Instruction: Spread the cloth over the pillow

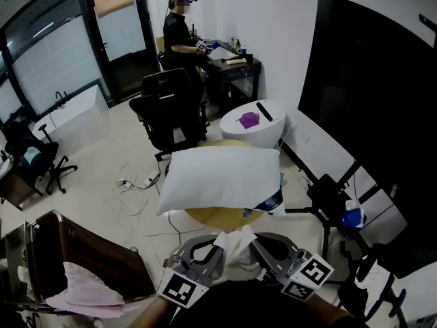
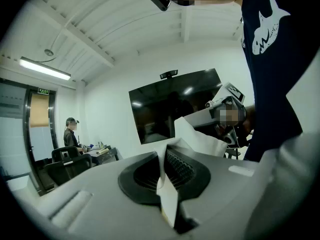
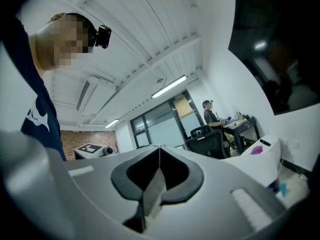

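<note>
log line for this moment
left gripper: shut on cloth | right gripper: shut on cloth | pillow: uncovered

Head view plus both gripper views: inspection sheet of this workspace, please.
Surface: round yellow table, mostly under the pillow.
Job's things: pillow uncovered; cloth bunched between the grippers.
Clutter: purple item on white round table; pink fabric on brown case.
Grippers: left gripper, right gripper, jaws shut on cloth.
Cables: loose cables on floor.
Surroundings: person at desk, office chair, dark screen.
</note>
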`<action>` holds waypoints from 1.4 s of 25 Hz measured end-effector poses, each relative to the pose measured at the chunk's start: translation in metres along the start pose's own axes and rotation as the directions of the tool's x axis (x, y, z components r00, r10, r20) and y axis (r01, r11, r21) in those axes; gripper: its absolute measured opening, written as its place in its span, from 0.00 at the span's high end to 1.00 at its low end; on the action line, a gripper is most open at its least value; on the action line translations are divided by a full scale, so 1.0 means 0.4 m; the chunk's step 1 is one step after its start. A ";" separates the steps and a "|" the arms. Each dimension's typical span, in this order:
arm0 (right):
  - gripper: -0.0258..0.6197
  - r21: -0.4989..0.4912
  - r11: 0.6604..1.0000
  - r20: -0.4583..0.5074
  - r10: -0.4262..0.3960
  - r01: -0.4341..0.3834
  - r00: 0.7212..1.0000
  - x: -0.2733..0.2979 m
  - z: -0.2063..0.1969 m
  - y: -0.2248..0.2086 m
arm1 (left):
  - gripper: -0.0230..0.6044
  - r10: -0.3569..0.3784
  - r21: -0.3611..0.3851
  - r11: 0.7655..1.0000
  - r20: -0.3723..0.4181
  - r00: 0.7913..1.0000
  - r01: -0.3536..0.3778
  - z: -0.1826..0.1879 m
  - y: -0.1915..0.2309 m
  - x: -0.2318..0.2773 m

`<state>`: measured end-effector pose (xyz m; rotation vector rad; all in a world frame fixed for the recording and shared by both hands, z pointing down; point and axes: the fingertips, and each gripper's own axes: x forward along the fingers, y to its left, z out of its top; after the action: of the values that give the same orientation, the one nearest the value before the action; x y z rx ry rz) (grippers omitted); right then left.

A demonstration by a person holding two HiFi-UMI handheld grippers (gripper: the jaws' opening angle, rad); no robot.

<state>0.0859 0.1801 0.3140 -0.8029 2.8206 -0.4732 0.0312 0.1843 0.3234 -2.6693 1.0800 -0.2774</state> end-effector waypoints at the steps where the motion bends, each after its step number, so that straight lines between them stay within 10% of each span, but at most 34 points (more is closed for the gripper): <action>1: 0.94 0.000 1.000 0.001 0.000 0.000 1.000 -0.001 0.001 -0.001 | 0.96 0.002 -0.001 1.000 0.001 1.000 -0.002 0.000 0.000 0.000; 35: 0.94 -0.207 0.978 0.044 -0.028 0.037 0.999 -0.041 0.191 -0.179 | 0.96 0.245 0.085 0.967 -0.050 0.968 -0.240 0.056 0.245 -0.008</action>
<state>0.1532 0.1120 0.2687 -0.8871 2.8550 -0.1651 -0.0293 0.1218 0.2727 -2.4420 1.3701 -0.3471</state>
